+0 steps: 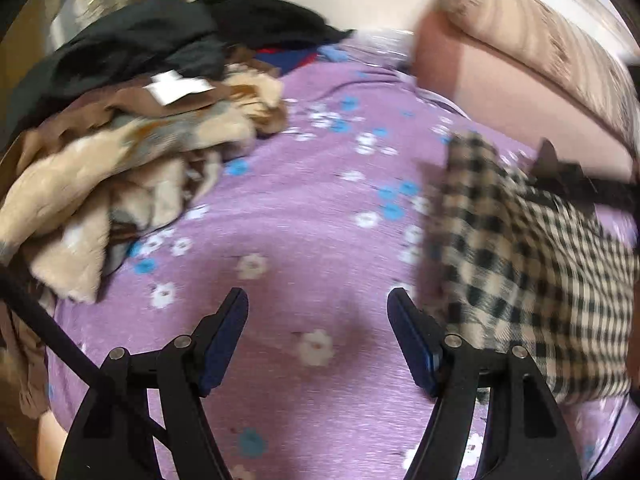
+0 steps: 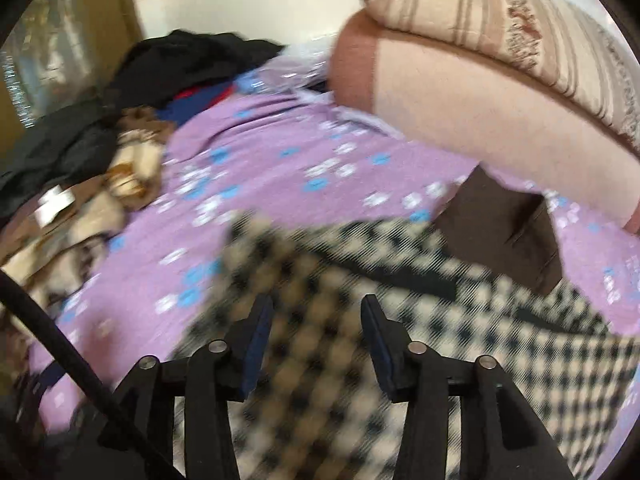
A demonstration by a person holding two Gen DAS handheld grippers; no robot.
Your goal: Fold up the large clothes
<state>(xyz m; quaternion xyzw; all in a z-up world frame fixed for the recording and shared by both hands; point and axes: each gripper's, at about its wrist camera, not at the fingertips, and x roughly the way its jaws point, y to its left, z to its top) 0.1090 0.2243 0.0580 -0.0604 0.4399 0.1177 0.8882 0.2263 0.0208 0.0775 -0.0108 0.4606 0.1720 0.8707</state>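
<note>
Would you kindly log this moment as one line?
left claw: open, over purple floral sheet | right claw: open, above beige-and-black checked garment | fold: not begun

The right hand-held gripper (image 2: 316, 344) hangs with its two dark fingers spread apart, nothing between them, over a blurred beige-and-black checked cloth garment (image 2: 440, 360) lying on the purple flower-print bedsheet (image 2: 280, 168). Ahead to its right lies a dark brown folded cloth (image 2: 500, 224); far left, a heap of tan and black clothes (image 2: 100, 152).

Floral purple sheet (image 1: 304, 216) — striped pillows (image 2: 500, 28)
</note>
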